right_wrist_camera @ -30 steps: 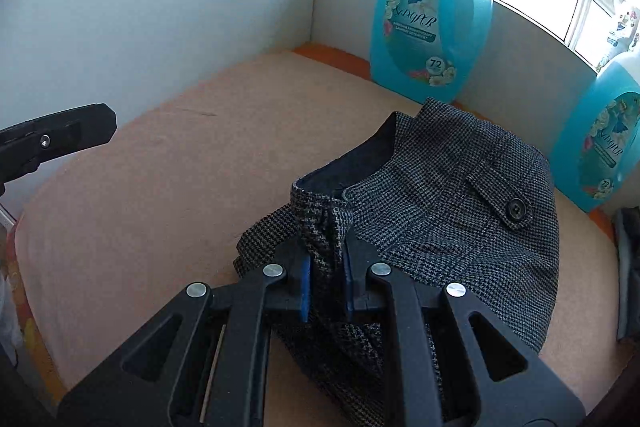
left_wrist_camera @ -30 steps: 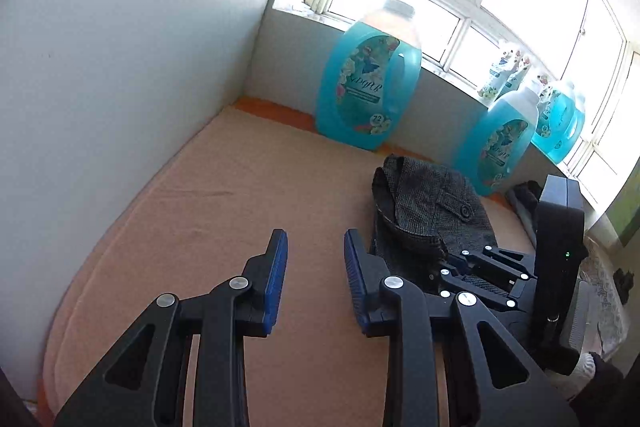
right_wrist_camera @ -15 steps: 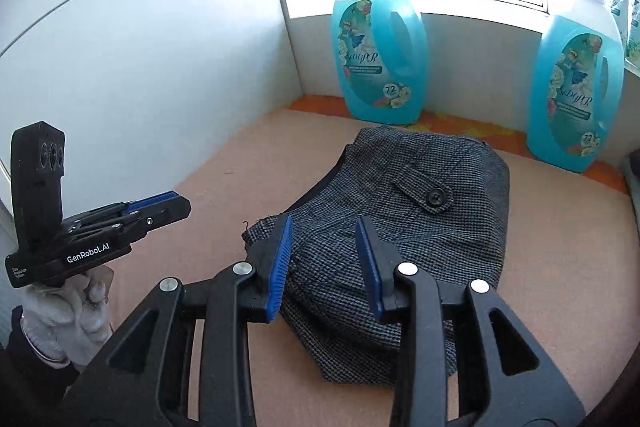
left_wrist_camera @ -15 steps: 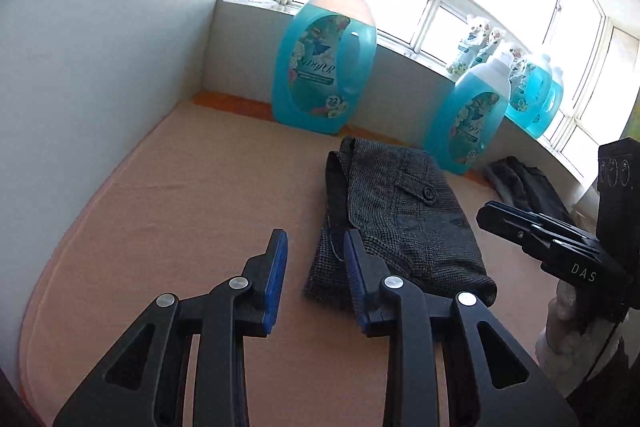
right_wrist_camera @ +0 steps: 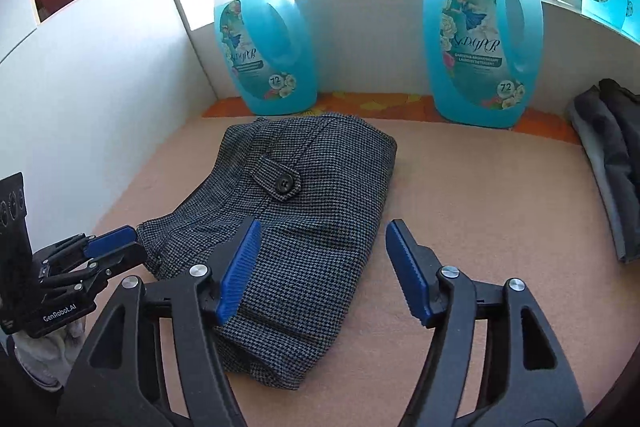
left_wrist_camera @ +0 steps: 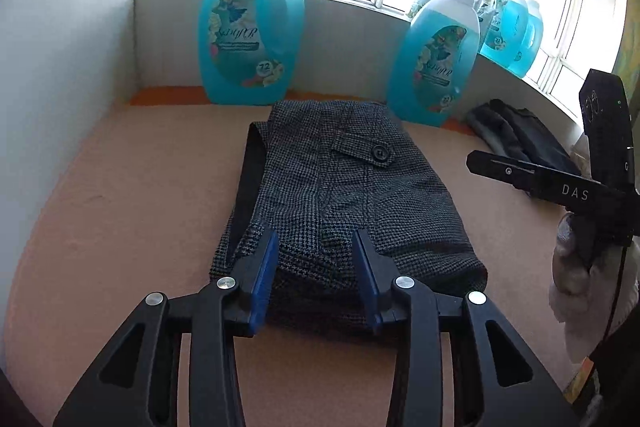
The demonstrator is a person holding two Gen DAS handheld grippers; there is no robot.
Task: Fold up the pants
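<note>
The grey houndstooth pants (left_wrist_camera: 352, 183) lie folded into a compact bundle on the peach cloth-covered table (left_wrist_camera: 132, 195), a buttoned pocket flap on top; they also show in the right wrist view (right_wrist_camera: 304, 211). My left gripper (left_wrist_camera: 316, 259) is open and empty, just above the bundle's near edge. My right gripper (right_wrist_camera: 320, 259) is wide open and empty over the bundle's right side. The left gripper also appears at the left of the right wrist view (right_wrist_camera: 112, 247), and the right gripper at the right of the left wrist view (left_wrist_camera: 520, 175).
Two large blue detergent bottles (left_wrist_camera: 250, 31) (left_wrist_camera: 434, 63) stand against the back wall, more on the windowsill (left_wrist_camera: 512, 31). Dark folded clothes (left_wrist_camera: 516, 131) lie at the table's right end. A white wall (right_wrist_camera: 100, 99) bounds the left side.
The right gripper let go of the pants, opened wide and pulled back. The left gripper swung right and now faces the bundle's near edge. The pants lie flatter.
</note>
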